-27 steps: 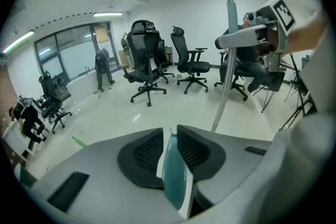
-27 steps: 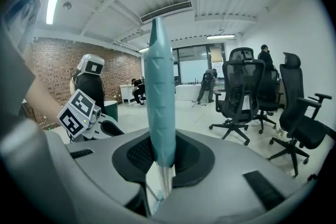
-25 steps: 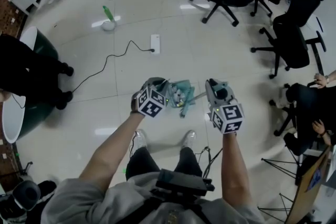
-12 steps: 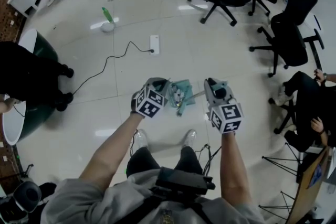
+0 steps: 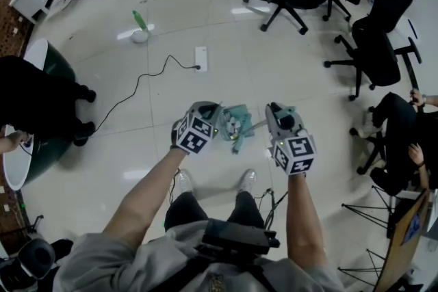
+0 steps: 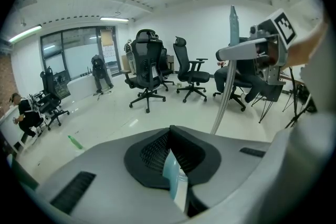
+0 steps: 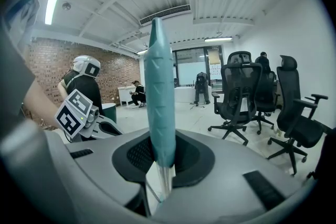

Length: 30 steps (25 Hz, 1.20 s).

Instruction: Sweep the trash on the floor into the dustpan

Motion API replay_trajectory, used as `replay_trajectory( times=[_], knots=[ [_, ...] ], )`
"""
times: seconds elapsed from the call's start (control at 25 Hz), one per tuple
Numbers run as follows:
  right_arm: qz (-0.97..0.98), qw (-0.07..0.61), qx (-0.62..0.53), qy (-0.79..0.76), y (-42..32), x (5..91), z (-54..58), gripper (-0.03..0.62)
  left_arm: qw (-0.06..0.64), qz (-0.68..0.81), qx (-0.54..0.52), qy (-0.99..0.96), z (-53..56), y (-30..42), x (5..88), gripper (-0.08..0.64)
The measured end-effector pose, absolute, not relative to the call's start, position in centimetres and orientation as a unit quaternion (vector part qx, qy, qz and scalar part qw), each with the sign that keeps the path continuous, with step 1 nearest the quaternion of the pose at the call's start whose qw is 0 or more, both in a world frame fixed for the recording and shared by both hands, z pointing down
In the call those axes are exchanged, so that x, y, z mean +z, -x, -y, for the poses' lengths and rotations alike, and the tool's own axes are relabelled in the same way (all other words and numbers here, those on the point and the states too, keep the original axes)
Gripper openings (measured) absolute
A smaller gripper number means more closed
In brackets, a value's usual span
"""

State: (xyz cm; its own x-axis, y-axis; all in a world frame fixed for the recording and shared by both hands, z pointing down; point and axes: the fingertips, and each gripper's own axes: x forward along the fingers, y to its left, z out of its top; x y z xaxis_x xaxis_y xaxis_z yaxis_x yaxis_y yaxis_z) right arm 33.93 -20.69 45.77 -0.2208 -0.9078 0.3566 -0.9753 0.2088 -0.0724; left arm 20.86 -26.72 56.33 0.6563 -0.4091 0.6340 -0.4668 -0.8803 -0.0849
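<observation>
Left tongs [image 5: 211, 118] are clamped tight on a thin pale-blue edge of the teal dustpan [image 5: 238, 121], which shows between the two tongs, just beyond the person's shoes [image 5: 246, 181]. Right tongs [image 5: 276, 114] grip the teal broom handle [image 7: 160, 107], its metal shaft running left toward the dustpan.

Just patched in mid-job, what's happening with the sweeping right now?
A person stands on the tiled floor with a gripper in each hand. The left gripper is shut on a thin pale-teal edge, apparently part of the dustpan seen between the two grippers. The right gripper is clamped on the teal broom handle, held roughly upright. A green bottle lies farther out on the floor.
</observation>
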Motion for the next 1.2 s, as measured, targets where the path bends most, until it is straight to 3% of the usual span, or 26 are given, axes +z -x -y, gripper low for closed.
replay_trajectory(
  times=[0.36,0.76,1.2],
  knots=[
    [0.738,0.127,0.134,-0.649,-31.3,45.6,21.2,0.052,0.043,0.195,0.329,-0.923,28.1,-18.9,56.5,0.002],
    [0.695,0.103,0.105,-0.703,-29.2,45.6,23.8,0.052,-0.022,0.050,0.329,-0.943,31.4,-20.2,57.4,0.003],
    [0.624,0.129,0.109,-0.763,-26.6,46.7,27.7,0.052,-0.033,-0.123,0.385,-0.914,33.8,-17.1,64.2,0.003]
  ],
)
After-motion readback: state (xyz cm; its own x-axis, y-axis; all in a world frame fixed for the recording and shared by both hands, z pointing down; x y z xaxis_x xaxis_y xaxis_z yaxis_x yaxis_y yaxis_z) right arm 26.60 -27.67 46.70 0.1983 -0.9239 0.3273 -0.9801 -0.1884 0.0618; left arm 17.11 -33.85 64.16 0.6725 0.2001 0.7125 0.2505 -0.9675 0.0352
